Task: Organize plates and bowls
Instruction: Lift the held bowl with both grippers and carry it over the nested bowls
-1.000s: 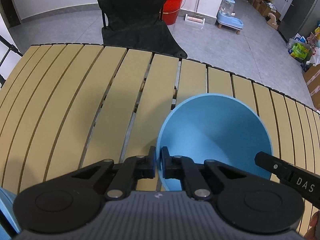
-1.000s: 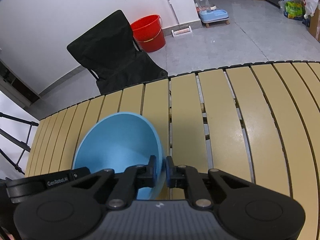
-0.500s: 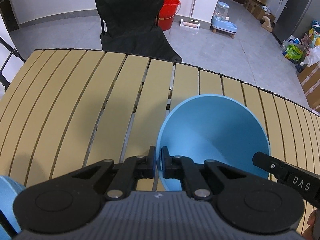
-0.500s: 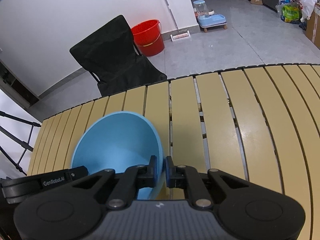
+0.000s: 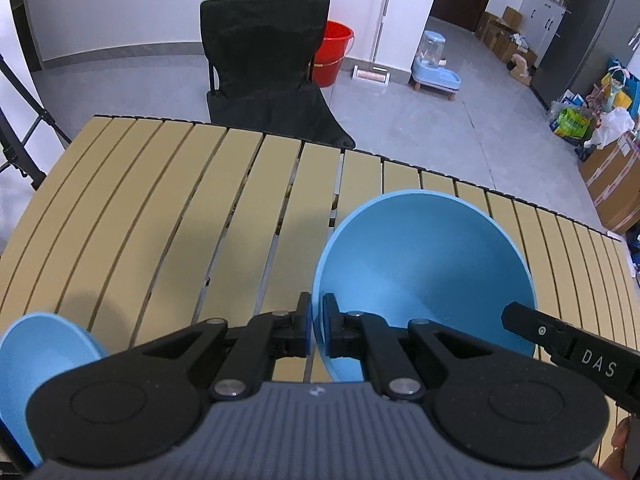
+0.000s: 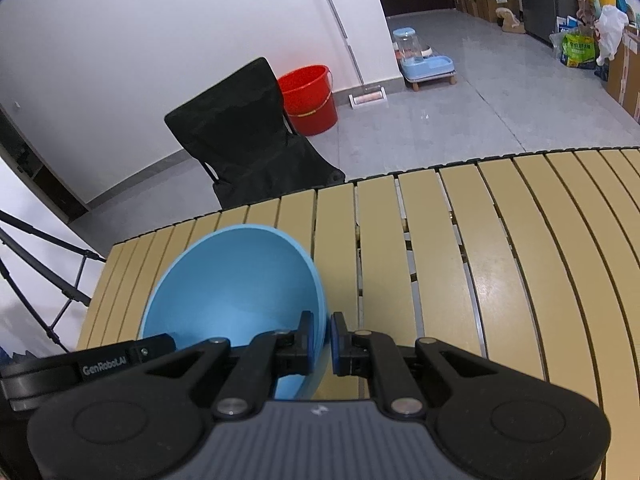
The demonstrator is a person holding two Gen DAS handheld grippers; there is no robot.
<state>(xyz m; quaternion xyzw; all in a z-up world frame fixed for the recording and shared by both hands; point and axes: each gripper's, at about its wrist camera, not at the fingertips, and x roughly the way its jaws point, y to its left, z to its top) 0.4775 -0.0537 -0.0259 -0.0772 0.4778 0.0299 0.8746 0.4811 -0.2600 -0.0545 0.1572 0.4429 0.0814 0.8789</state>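
One slatted table (image 5: pixel 160 216), one black chair (image 5: pixel 272 76). Two blue bowls: the large bowl (image 5: pixel 424 280) is held tilted above the table, left gripper (image 5: pixel 316 320) and right gripper (image 6: pixel 322 340) each pinching opposite rims. Only the left view shows the second bowl (image 5: pixel 36 356), at its lower-left edge.

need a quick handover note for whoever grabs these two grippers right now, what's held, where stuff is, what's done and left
Left gripper: shut on the left rim of the blue bowl.
Right gripper: shut on the same bowl's right rim. Both carry it together, tilted, above the slatted table.
A second blue dish shows at the lower left edge of the left wrist view; whether it rests on the table is unclear.
Done: bowl gripped and off the table.
Left: set it down or stack it, likely with the other blue dish. No plates in view.
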